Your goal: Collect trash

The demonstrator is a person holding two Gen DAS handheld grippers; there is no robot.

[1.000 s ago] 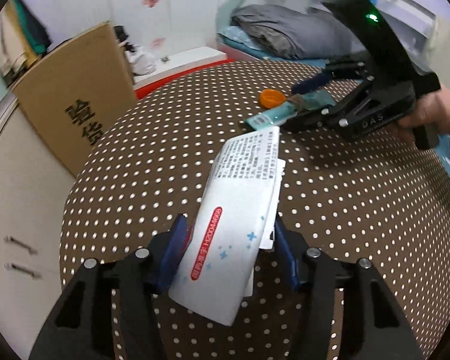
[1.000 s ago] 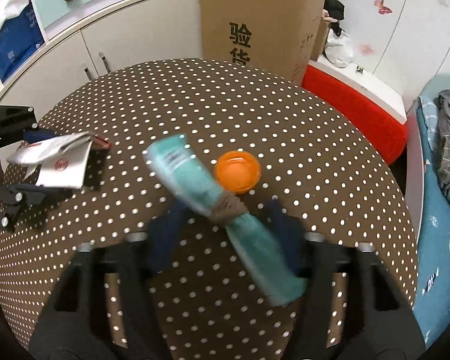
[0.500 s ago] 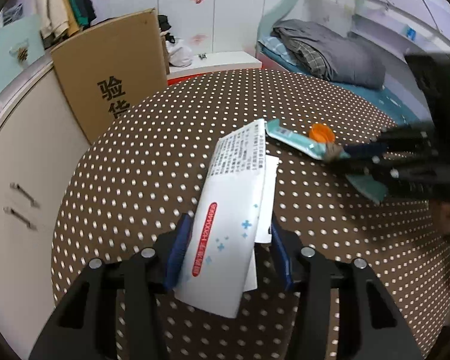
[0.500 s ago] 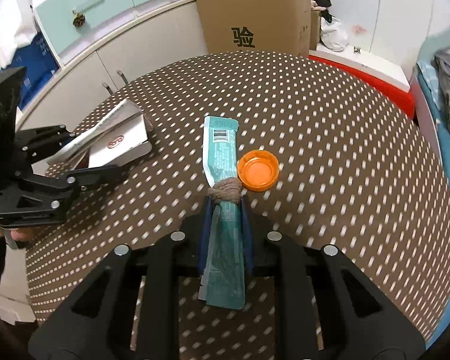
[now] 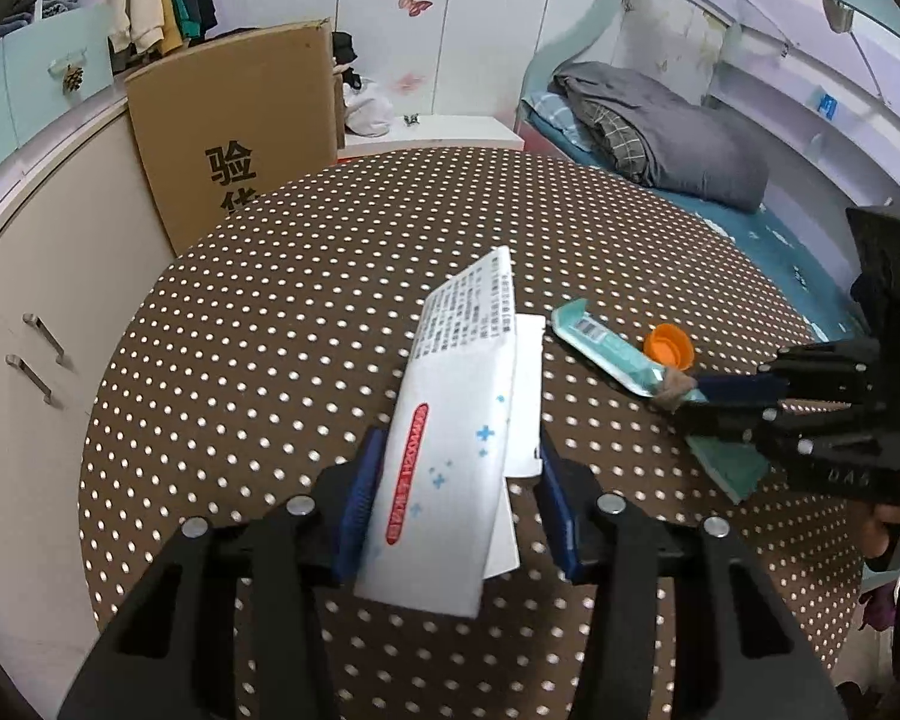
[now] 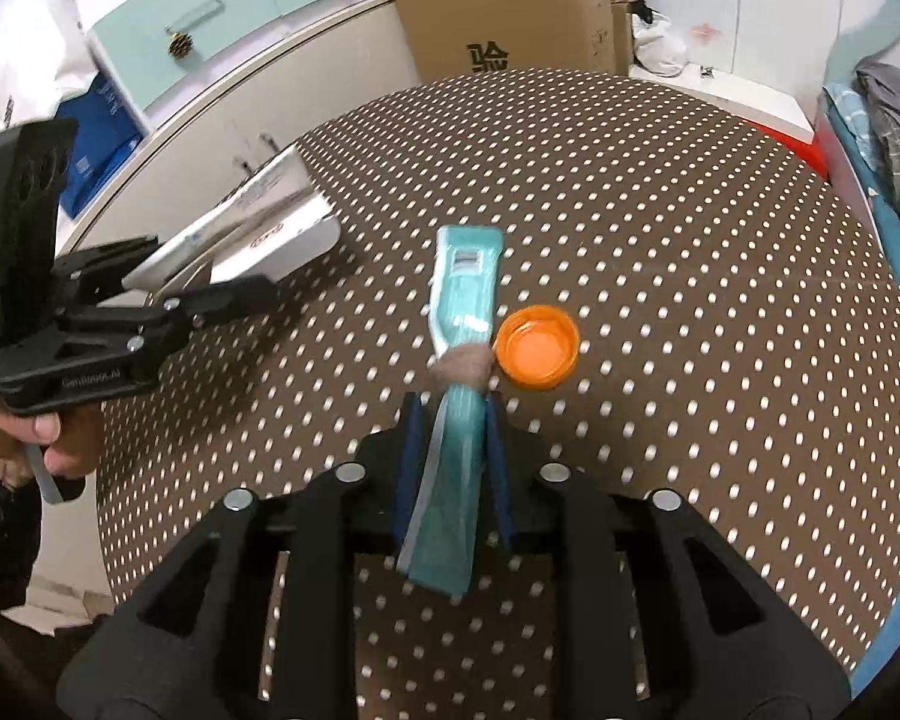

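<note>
Left gripper (image 5: pixel 456 480): clamped on a white packet (image 5: pixel 450 456), blue pads pressed to both its long edges; the packet juts forward, lifted over the tabletop's left part.
Right gripper (image 6: pixel 450 438): closed on a teal wrapper (image 6: pixel 459 360), held by its rear half; the front end with the barcode points toward the tabletop's middle.
Brown wad (image 6: pixel 463 363): wrapped around the wrapper just ahead of the pads.
Orange cap (image 6: pixel 537 347): open side up on the table (image 6: pixel 690 240), just right of the wad, near the centre.
Box (image 6: pixel 510 12): cardboard, standing beyond the tabletop's far edge.
Bed (image 5: pixel 660 132): beyond the right edge.
</note>
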